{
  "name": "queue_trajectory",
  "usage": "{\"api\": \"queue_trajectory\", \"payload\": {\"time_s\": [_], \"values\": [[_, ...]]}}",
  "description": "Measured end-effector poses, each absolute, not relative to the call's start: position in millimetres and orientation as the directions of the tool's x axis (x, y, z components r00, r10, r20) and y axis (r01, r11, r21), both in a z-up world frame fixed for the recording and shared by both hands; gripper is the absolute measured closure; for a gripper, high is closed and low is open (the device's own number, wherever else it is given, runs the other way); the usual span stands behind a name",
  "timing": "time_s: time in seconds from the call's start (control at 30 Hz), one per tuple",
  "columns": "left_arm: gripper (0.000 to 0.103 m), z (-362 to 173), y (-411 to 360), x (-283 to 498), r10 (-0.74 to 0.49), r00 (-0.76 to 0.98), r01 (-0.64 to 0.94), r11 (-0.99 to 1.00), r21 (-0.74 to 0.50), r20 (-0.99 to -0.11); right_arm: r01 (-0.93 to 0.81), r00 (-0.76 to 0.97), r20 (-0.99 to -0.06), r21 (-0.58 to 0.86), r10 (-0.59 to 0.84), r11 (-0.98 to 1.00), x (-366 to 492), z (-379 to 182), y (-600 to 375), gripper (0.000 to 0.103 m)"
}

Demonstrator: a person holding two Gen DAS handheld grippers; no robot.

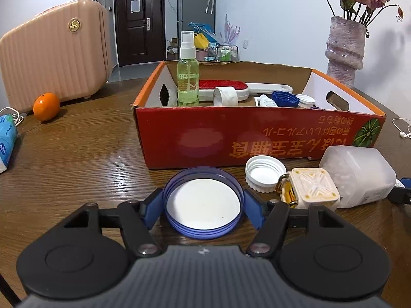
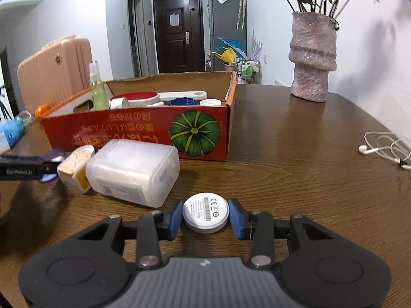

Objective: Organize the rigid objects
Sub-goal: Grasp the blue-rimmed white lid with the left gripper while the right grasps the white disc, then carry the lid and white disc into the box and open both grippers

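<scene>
My left gripper [image 1: 203, 206] is shut on a blue round lid [image 1: 203, 202] with a white inside, in front of the red cardboard box [image 1: 257, 138]. My right gripper [image 2: 205, 217] is shut on a white round puck [image 2: 205, 211] with a printed label, low over the table. The box [image 2: 138, 133] holds a green spray bottle [image 1: 188, 77], a red lint brush [image 1: 226, 87], a white tape roll [image 1: 225, 96] and blue and white caps [image 1: 285, 98]. A white cap [image 1: 264, 173], a cream square case [image 1: 312, 190] and a translucent plastic jar [image 1: 359, 177] lie beside the box.
A pink suitcase [image 1: 54, 54] and an orange [image 1: 46, 106] stand at the back left. A blue pack [image 1: 6, 138] lies at the left edge. A vase with flowers [image 2: 312, 56] stands at the back right. White earphones [image 2: 385, 148] lie on the right of the wooden table [image 2: 295, 154].
</scene>
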State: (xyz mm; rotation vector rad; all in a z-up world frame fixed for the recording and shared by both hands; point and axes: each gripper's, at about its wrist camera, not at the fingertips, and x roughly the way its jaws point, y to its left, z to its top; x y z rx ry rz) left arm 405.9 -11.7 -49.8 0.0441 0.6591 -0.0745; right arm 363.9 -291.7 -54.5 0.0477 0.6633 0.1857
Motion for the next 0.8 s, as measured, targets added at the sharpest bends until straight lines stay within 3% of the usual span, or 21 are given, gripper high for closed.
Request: {"api": "queue_trajectory", "payload": {"time_s": [0.23, 0.37, 0.6, 0.8], "values": [[0.036, -49, -8, 403, -0.013, 0.797, 0.034, 0.999, 0.024, -0.603, -0.152, 0.78, -0.586, 0.163, 0.22, 0.975, 363, -54, -301, 0.064], [0.036, -38, -9, 370, 0.084, 0.843, -0.021, 0.992, 0.124, -0.531, -0.142, 0.786, -0.581, 0.166, 0.213, 0.976, 362, -54, -302, 0.064], [0.036, -12, 17, 294, 0.07, 0.874, -0.092, 0.995, -0.022, -0.481, -0.115, 0.798, -0.577, 0.141, 0.176, 0.983, 358, -52, -300, 0.064], [0.036, 2, 23, 250, 0.044, 0.887, -0.067, 0.997, -0.033, -0.459, -0.176, 0.818, -0.537, 0.108, 0.207, 0.978, 299, -28, -275, 0.064]]}}
